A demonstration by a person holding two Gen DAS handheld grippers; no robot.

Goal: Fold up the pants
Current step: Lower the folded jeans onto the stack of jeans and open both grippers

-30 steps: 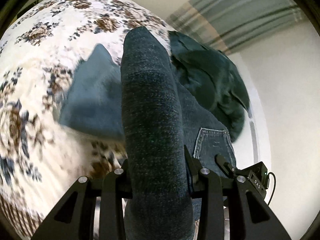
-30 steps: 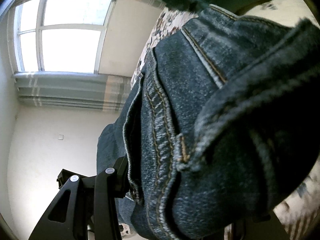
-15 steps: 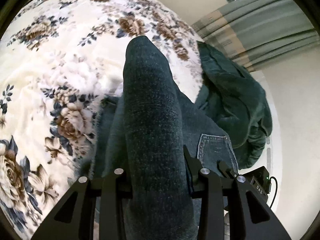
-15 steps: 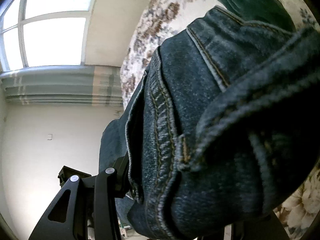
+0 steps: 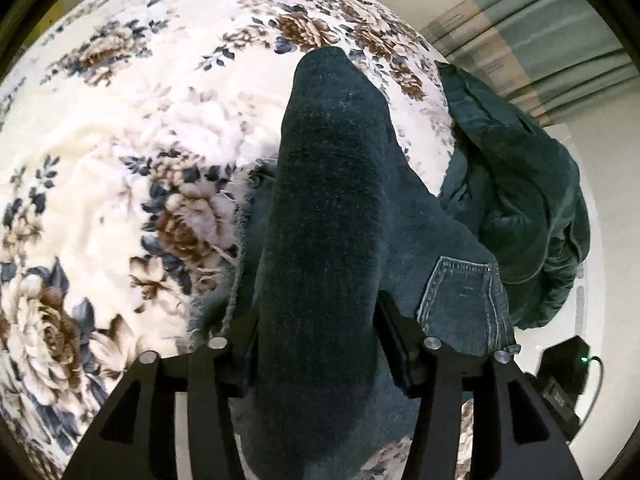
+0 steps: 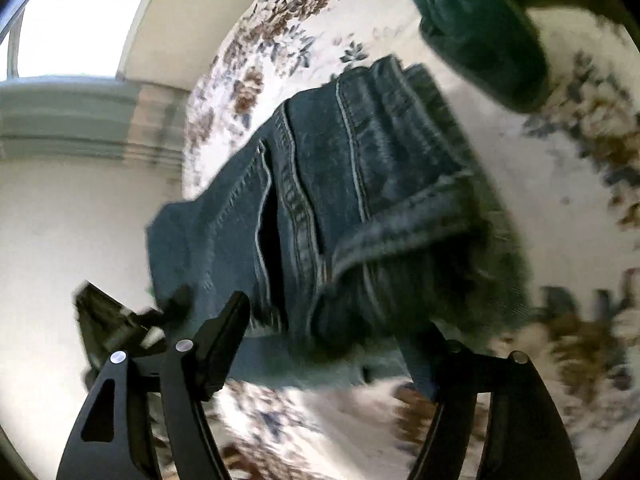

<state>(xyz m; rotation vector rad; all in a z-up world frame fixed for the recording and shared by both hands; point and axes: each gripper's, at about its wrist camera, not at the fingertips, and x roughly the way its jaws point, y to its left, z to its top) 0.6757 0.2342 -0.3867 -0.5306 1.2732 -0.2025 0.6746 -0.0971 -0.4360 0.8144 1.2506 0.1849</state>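
Note:
The dark blue jeans (image 5: 320, 220) lie folded on the floral bedspread (image 5: 120, 140). My left gripper (image 5: 316, 344) is shut on a thick folded bundle of the jeans, which rises between its fingers; a back pocket (image 5: 460, 300) shows to the right. In the right wrist view the jeans (image 6: 360, 200) lie on the bedspread, waistband and fly seams visible. My right gripper (image 6: 336, 336) is open, its fingers (image 6: 224, 340) spread wide at the near edge of the denim, which is no longer pinched.
A dark green garment (image 5: 516, 200) lies crumpled on the bed to the right of the jeans; it also shows in the right wrist view (image 6: 480, 32). Striped curtain (image 5: 540, 32) and window (image 6: 72, 32) are behind. A white wall lies beyond the bed edge.
My right gripper has opened and let go of the jeans' waistband, which dropped onto the bedspread. My left gripper lowered toward the bed, still holding the fold.

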